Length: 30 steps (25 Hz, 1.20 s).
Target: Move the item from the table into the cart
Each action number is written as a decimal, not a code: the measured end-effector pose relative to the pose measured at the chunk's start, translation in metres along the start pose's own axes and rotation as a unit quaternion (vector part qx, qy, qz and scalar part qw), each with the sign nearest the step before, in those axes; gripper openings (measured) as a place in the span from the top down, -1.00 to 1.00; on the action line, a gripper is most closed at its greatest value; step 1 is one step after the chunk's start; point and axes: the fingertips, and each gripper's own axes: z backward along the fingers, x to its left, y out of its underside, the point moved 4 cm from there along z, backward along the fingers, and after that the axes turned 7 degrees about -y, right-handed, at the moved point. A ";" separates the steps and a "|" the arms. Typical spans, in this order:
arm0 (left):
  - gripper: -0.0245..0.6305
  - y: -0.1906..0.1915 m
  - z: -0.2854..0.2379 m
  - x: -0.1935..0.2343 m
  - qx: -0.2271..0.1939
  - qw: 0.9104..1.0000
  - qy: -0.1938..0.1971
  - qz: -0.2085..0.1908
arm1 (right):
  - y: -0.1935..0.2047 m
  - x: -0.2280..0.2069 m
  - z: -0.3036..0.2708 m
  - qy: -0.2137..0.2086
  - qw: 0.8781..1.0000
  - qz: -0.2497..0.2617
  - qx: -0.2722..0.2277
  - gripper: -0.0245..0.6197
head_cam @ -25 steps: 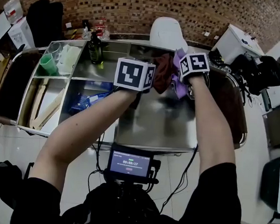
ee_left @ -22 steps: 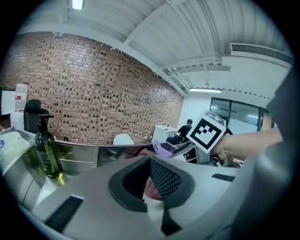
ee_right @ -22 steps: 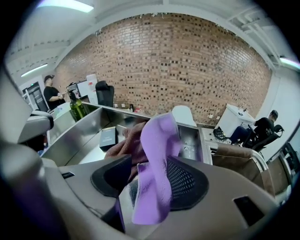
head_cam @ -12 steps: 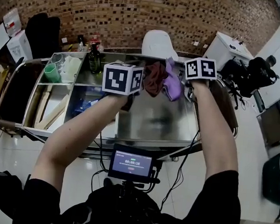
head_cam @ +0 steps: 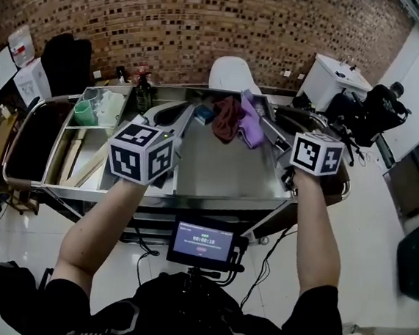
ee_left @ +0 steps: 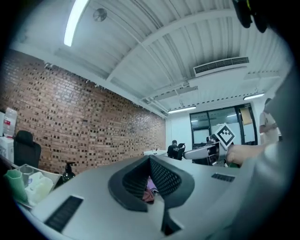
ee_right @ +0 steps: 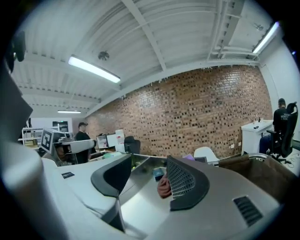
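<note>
Far left, left gripper (ee_left: 150,161) pinched tight, empty. Centre stage, on the steel top (head_cam: 223,175), maroon cloth (head_cam: 227,118) bunched against purple cloth (head_cam: 250,125). Over right, right gripper (ee_right: 149,161) halfway apart, just been opening, gripping nothing.

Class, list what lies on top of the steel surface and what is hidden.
A maroon cloth and a purple cloth lie bunched together, a small blue item beside them. Anything beneath the cloths is covered.

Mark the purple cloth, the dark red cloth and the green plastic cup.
purple cloth (head_cam: 251,127): head view, middle of its folds.
dark red cloth (head_cam: 226,120): head view, its centre.
green plastic cup (head_cam: 84,114): head view, its side wall.
</note>
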 end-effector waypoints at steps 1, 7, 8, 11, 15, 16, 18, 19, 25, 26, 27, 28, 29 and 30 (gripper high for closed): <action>0.93 0.001 0.016 0.000 -0.011 1.000 -0.010 -0.003 | 0.003 0.010 0.014 -0.005 1.000 0.004 -0.016 0.23; 0.93 0.015 0.091 0.009 -0.050 0.996 -0.080 -0.003 | 0.033 0.059 0.077 -0.019 0.996 0.018 -0.086 0.23; 0.93 0.018 0.099 0.011 -0.051 0.995 -0.091 -0.007 | 0.039 0.065 0.084 -0.015 0.996 0.020 -0.088 0.23; 0.93 0.027 0.118 0.016 -0.054 0.992 -0.116 -0.009 | 0.052 0.079 0.098 -0.007 0.995 0.033 -0.097 0.23; 0.93 0.049 0.130 0.009 -0.051 0.991 -0.126 -0.007 | 0.072 0.087 0.107 -0.004 0.993 0.033 -0.117 0.36; 0.93 0.056 0.133 0.005 -0.047 0.991 -0.124 -0.010 | 0.078 0.089 0.110 -0.001 0.992 0.029 -0.120 0.36; 0.93 0.070 0.140 -0.005 -0.042 0.991 -0.127 -0.017 | 0.088 0.095 0.118 0.009 0.991 0.028 -0.134 0.90; 0.93 0.077 0.144 -0.009 -0.039 0.990 -0.131 -0.020 | 0.092 0.099 0.121 0.010 0.989 0.029 -0.141 0.90; 0.93 0.101 0.150 -0.018 -0.042 0.992 -0.120 -0.022 | 0.106 0.104 0.125 0.009 0.989 0.021 -0.148 0.90; 0.93 0.101 0.149 -0.020 -0.045 0.992 -0.118 -0.026 | 0.106 0.104 0.125 0.010 0.989 0.022 -0.149 0.90; 0.93 0.101 0.149 -0.021 -0.049 0.992 -0.115 -0.030 | 0.106 0.104 0.125 0.011 0.988 0.023 -0.149 0.90; 0.93 0.101 0.149 -0.022 -0.052 0.992 -0.111 -0.032 | 0.107 0.105 0.125 0.012 0.988 0.023 -0.149 0.90; 0.93 0.102 0.148 -0.022 -0.052 0.992 -0.107 -0.033 | 0.108 0.105 0.124 0.013 0.988 0.024 -0.149 0.90; 0.93 0.104 0.148 -0.022 -0.050 0.993 -0.104 -0.032 | 0.109 0.105 0.124 0.015 0.989 0.023 -0.148 0.90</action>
